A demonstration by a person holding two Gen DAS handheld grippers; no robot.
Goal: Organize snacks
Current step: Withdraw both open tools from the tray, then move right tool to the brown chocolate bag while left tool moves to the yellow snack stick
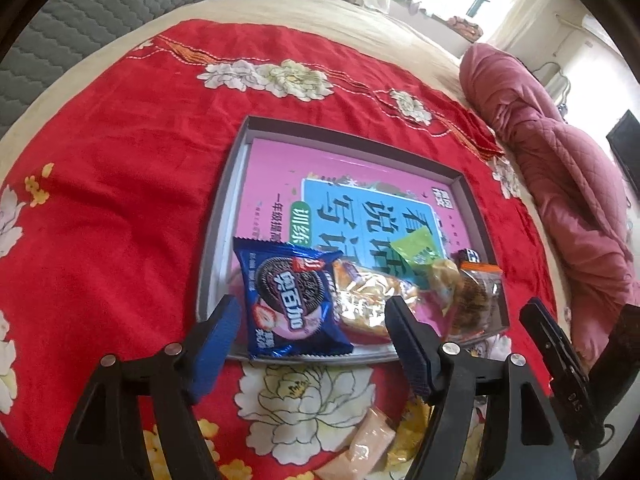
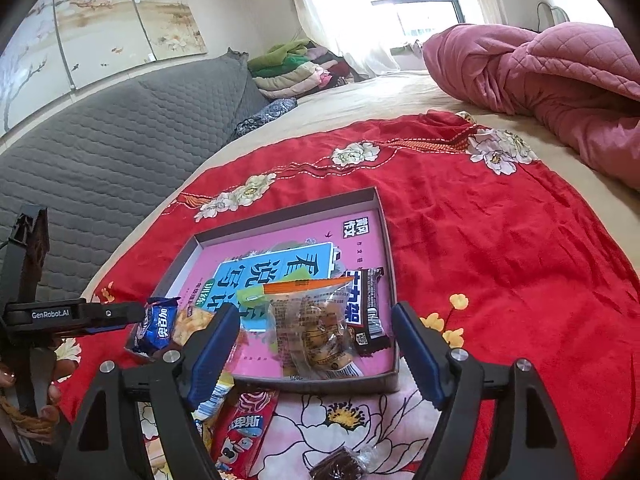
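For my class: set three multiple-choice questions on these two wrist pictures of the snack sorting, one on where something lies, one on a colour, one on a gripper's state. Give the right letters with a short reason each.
1. Where does the blue cookie packet lie?
A. in the shallow box, at its near edge
B. on the pink quilt
C. on the grey headboard

2. What colour is the cloth under the box?
A. green with stripes
B. red with white flowers
C. plain black

3. How does the right gripper stand?
A. shut on the chocolate bar
B. shut on nothing
C. open, holding nothing

Answers:
1 A: the packet rests over the box's near rim, in front of the left gripper.
2 B: red fabric with white blooms spreads around the box.
3 C: its fingers stand wide apart, and the clear snack bag lies in the box beyond them, ungripped.
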